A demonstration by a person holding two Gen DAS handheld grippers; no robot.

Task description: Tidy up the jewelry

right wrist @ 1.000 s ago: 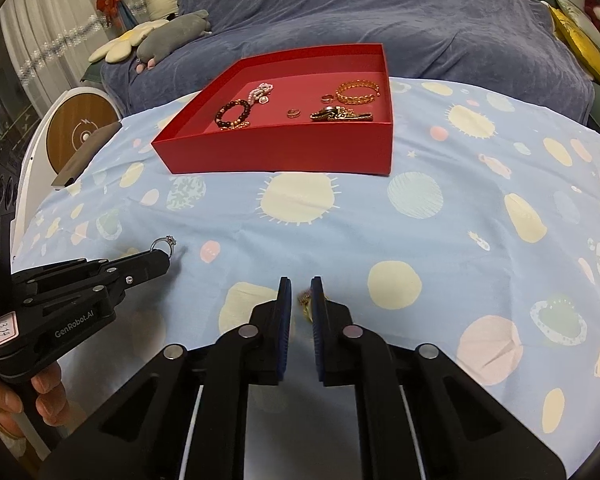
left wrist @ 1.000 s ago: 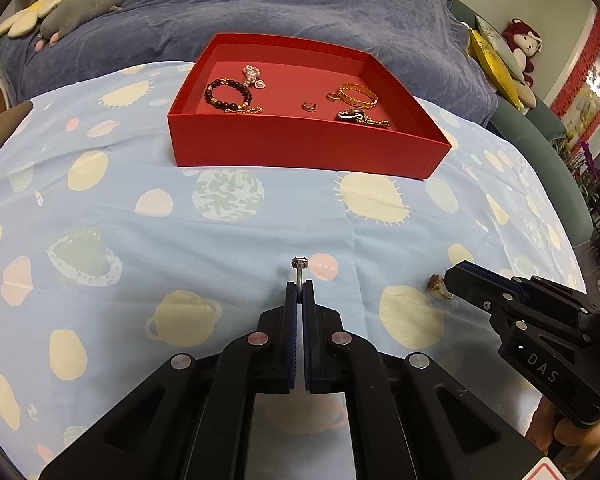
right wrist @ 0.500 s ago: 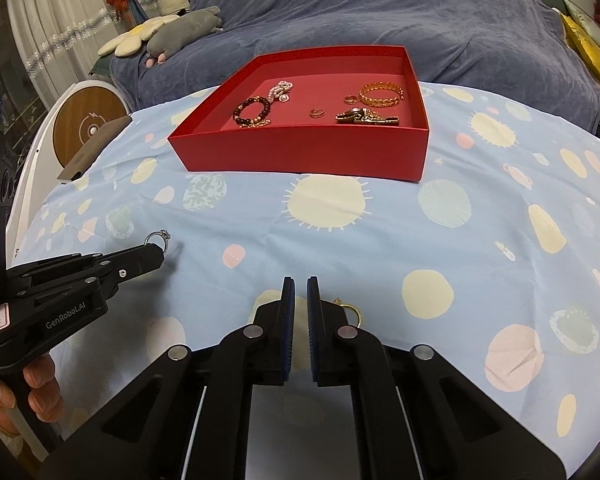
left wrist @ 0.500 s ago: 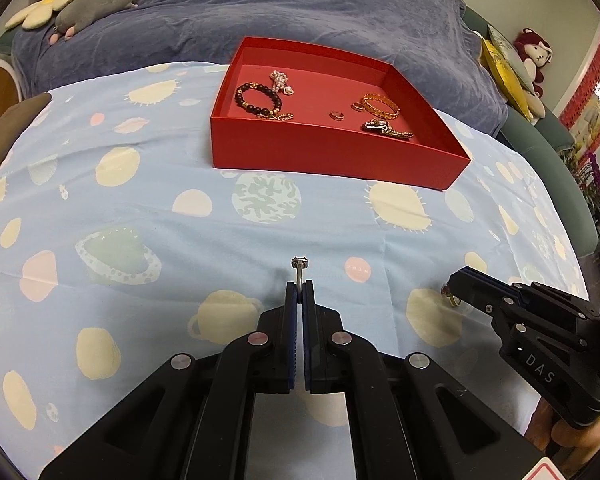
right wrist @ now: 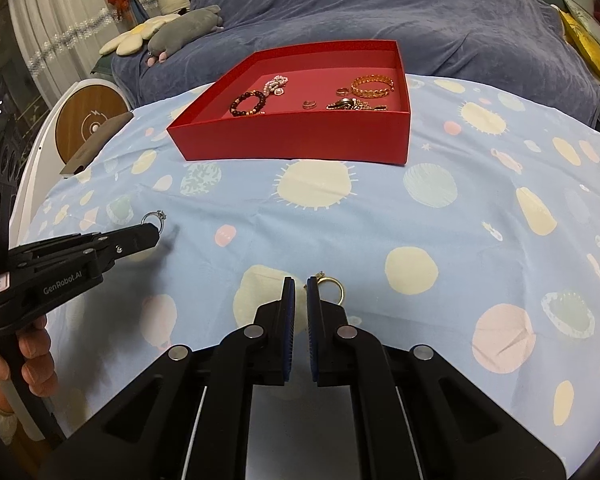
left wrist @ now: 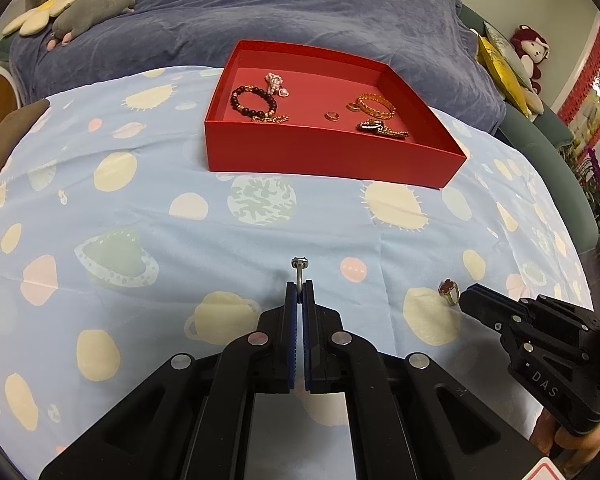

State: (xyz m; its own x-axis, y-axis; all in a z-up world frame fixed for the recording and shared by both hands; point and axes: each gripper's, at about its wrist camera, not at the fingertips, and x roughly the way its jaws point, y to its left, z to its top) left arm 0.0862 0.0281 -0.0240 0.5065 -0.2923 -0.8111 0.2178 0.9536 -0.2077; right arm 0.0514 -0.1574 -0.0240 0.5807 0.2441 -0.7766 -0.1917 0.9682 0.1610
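Note:
My left gripper (left wrist: 299,294) is shut on a silver ring (left wrist: 300,268) and holds it above the cloth; it also shows in the right wrist view (right wrist: 153,229) with the ring (right wrist: 154,216) at its tip. My right gripper (right wrist: 300,290) is nearly shut, and a gold ring with a dark red stone (right wrist: 332,286) sticks out beside its right fingertip; in the left wrist view this ring (left wrist: 449,290) sits at the right gripper's tip (left wrist: 466,298). The red tray (left wrist: 332,156) ahead holds a bead bracelet (left wrist: 253,101), a gold bangle (left wrist: 376,106) and small rings.
A blue cloth with planet print (left wrist: 140,208) covers the table. A blue-grey sofa (left wrist: 300,8) with plush toys (left wrist: 92,8) lies behind the tray. A round wooden-faced device (right wrist: 88,124) stands off the table's left edge.
Both grippers have lifted and drawn back from the tray with their rings. The gold ring has come off the cloth and now shows beside the right gripper's tip.

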